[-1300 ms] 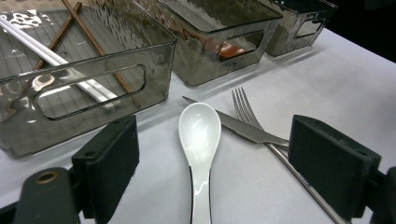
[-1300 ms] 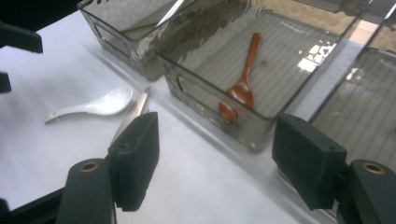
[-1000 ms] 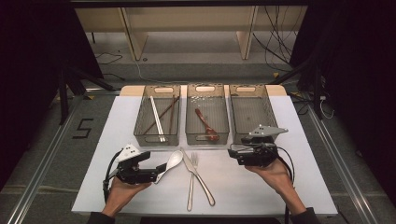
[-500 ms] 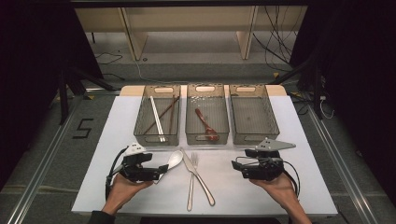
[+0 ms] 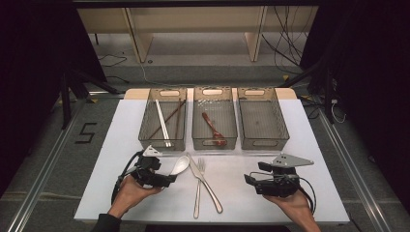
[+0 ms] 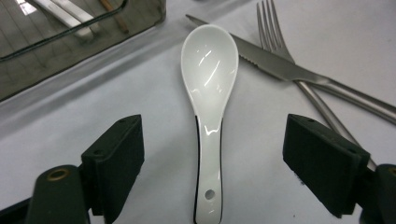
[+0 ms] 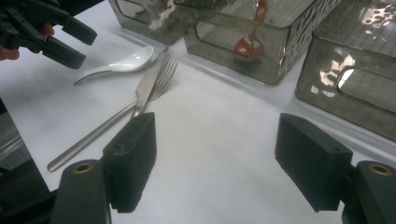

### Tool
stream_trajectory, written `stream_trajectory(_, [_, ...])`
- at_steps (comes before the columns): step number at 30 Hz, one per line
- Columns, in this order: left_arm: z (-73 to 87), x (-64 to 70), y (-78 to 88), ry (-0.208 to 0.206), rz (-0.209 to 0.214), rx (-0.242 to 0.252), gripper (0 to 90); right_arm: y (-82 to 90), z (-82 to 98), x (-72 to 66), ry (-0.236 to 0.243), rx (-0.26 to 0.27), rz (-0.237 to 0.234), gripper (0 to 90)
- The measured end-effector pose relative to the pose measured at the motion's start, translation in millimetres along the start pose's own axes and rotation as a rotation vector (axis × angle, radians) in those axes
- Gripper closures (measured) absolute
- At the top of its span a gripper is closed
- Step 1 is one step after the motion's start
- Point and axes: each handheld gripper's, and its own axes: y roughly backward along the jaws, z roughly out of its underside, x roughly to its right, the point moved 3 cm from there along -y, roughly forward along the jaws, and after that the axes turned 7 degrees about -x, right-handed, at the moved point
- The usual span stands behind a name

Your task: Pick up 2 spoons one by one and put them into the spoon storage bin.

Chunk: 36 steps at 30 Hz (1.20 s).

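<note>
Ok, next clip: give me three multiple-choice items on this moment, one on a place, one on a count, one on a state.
1. Where does the white spoon lie?
A. in the middle bin
B. on the table, between the left gripper's fingers
C. in the right gripper

2. How many grey bins stand in the row at the back of the table?
A. two
B. three
C. four

3. What state is the right gripper in?
A. open, holding nothing
B. shut on the fork
C. shut on the knife

Answers:
1. B: the left gripper view shows the handle on the white table with a gap to each finger.
2. B: left bin, middle bin and right bin.
3. A: bare table lies between its fingers, while fork and knife lie apart from it.
</note>
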Motion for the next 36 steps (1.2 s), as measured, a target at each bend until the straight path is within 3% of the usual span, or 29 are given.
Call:
stream_trajectory(18, [-4.1,0.3,-14.1,-0.025,-0.007,-0.163,30.5,1.3,11.7,-4.2,-0.006,0.025,-0.014,28.2])
stream_trajectory(28, [-7.3,2.0,-20.1,-0.052,0.017,-0.220,46.9,0.0,12.7,-5.3,-0.005,0.019,-0.018,28.2])
stream_trajectory(36, [-10.2,2.2,-25.8,-0.073,0.005,-0.263,59.2,-0.1,12.6,-6.2,-0.001,0.017,-0.019,28.2])
